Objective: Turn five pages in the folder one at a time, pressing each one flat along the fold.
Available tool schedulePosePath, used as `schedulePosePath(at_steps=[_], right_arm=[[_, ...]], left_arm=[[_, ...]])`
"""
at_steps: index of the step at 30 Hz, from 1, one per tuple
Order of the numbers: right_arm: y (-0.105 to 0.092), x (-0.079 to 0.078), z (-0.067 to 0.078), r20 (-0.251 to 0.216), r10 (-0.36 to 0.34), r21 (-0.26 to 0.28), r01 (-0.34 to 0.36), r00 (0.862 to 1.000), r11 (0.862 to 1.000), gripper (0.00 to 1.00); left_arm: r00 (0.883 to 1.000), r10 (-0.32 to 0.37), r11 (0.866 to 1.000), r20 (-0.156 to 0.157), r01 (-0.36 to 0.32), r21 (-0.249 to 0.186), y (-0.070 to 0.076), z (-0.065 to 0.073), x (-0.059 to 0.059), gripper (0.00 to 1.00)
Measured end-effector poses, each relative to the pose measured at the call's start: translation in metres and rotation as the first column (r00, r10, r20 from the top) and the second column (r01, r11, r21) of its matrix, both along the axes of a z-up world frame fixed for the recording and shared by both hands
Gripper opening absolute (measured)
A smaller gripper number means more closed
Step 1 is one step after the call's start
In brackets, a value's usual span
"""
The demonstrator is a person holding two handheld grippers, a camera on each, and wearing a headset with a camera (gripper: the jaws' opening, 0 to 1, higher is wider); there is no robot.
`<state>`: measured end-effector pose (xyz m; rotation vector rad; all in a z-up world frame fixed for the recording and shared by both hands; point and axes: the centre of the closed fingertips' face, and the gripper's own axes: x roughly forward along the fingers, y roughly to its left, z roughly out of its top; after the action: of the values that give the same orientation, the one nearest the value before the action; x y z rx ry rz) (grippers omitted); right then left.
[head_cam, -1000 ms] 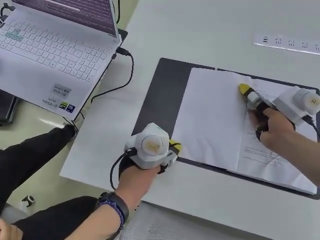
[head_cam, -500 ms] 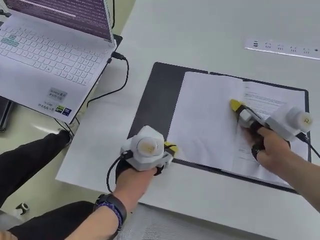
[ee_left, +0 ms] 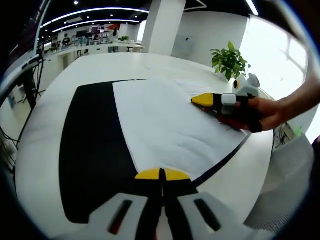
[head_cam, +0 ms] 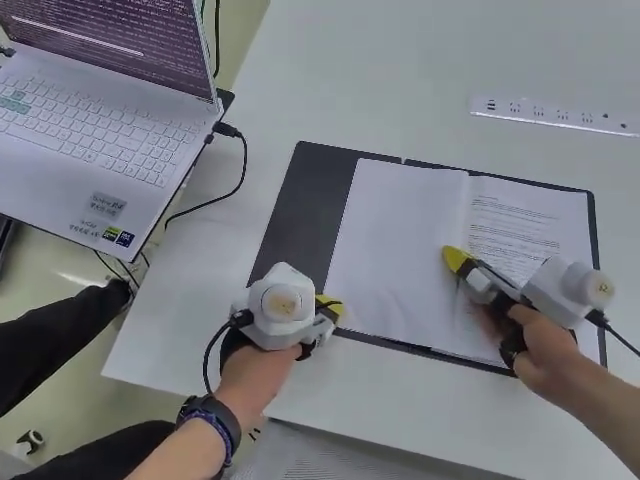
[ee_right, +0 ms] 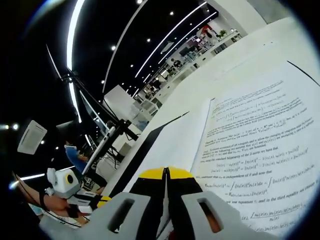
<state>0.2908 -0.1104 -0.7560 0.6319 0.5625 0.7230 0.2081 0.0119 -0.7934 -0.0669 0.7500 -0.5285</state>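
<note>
Black open folder (head_cam: 305,200) lies flat on the white table (head_cam: 400,70), near the person's edge. A blank white turned page (head_cam: 400,240) lies over its left half, leaving a strip of bare black cover beside it. A printed text page (head_cam: 525,225) faces up on the right half.

Right gripper (head_cam: 455,260): jaws shut together, yellow tips meeting, nothing between them. The tips sit on the fold (head_cam: 464,210), low on it, where blank sheet meets printed sheet. The right gripper view looks straight up that seam. Shut jaws likely make one blunt point for rubbing paper down, so I judge this the pressing step rather than a page turn.

Left gripper (head_cam: 328,306): jaws also shut and empty. The tips rest at the near left corner of the blank page, right where it meets the black cover. I cannot tell whether they press on paper or cover. It looks placed to steady the folder so it doesn't slide under the other hand.

The two grippers are well apart, with the blank page between them.

A white laptop (head_cam: 100,130) and a white power strip (head_cam: 550,112) sit off to the sides, apart from the work.

Page count so far: cannot tell.
</note>
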Motion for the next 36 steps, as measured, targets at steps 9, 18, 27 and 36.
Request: schedulePosePath(at_steps=[9, 18, 27, 36], right_arm=[[0.002, -0.027, -0.002, -0.014, 0.047, -0.005, -0.047, 0.999, 0.999, 0.00], [0.000, -0.036, -0.010, -0.024, 0.076, -0.016, -0.076, 0.997, 0.997, 0.00], [-0.003, -0.051, -0.017, -0.035, 0.085, -0.017, -0.085, 0.996, 0.996, 0.00], [-0.002, -0.064, -0.020, -0.043, 0.089, -0.018, -0.090, 0.995, 0.996, 0.00]], left_arm=[[1.000, 0.013, 1.000, 0.007, -0.013, -0.007, -0.001, 0.001, -0.001, 0.00], [1.000, 0.012, 1.000, 0.009, -0.012, -0.012, -0.001, 0.001, -0.003, 0.00], [1.000, 0.016, 1.000, 0.014, -0.016, -0.023, 0.000, 0.003, -0.003, 0.00], [1.000, 0.001, 1.000, 0.024, 0.000, -0.009, 0.000, 0.003, -0.004, 0.00]])
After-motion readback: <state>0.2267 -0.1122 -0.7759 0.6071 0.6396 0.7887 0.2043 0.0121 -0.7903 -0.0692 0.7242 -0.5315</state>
